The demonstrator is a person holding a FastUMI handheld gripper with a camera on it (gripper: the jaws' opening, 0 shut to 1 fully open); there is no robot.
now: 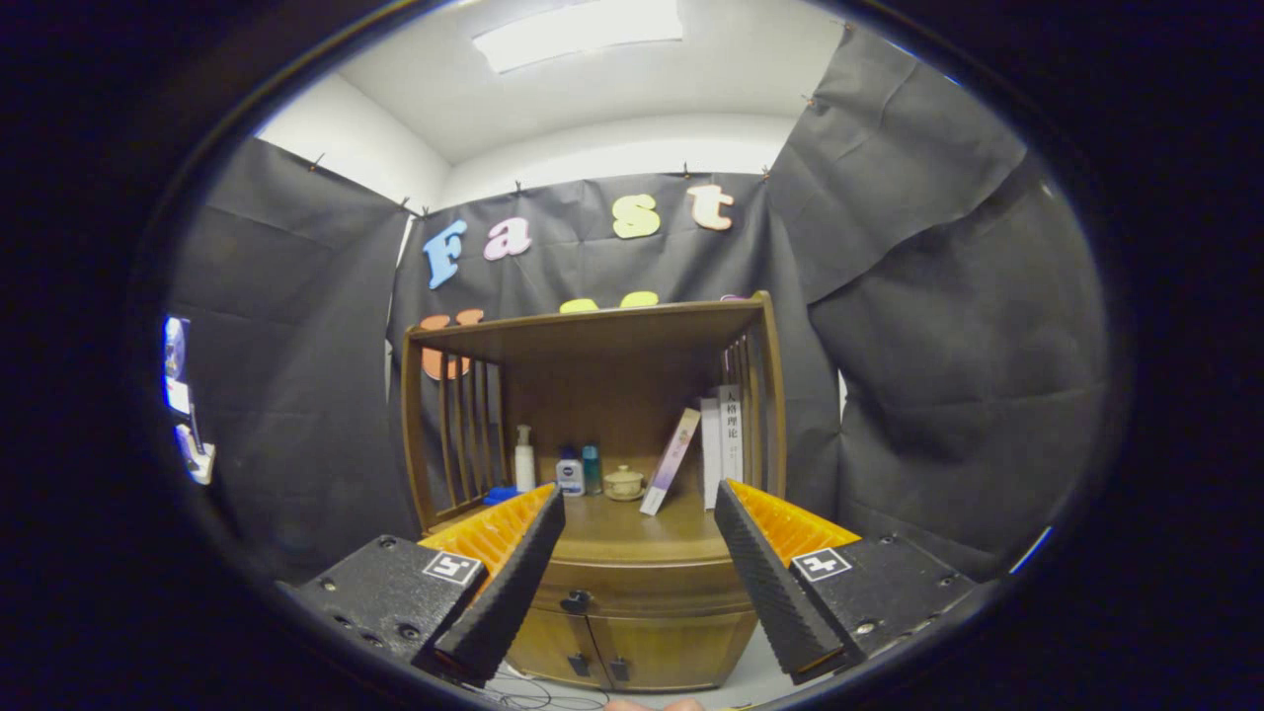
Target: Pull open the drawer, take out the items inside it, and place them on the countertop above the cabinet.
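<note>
The gripper (640,513) sits low in the middle of the frame, and its two fingers (513,583) are spread wide apart. They hold nothing. Between the fingers, and farther back, stands a brown wooden cabinet (632,652). Its drawer (647,586) is in the lower middle of the frame, just under the countertop (642,528), and it is closed. A small dark knob (576,599) sits on the drawer front, close to the left finger. Under the drawer are two little doors (671,652), also closed.

On the countertop, near the back, stand a white pump bottle (524,459), a small blue and white bottle (570,473), a teal bottle (591,468) and a small round pot with a lid (624,483). Right of the pot, a thin book (671,462) leans over, and more books (722,444) stand straight up by the right side rail. A wooden shelf top (592,331) covers them all, in the middle of the frame. A bright ceiling light (578,32) glows at the top.
</note>
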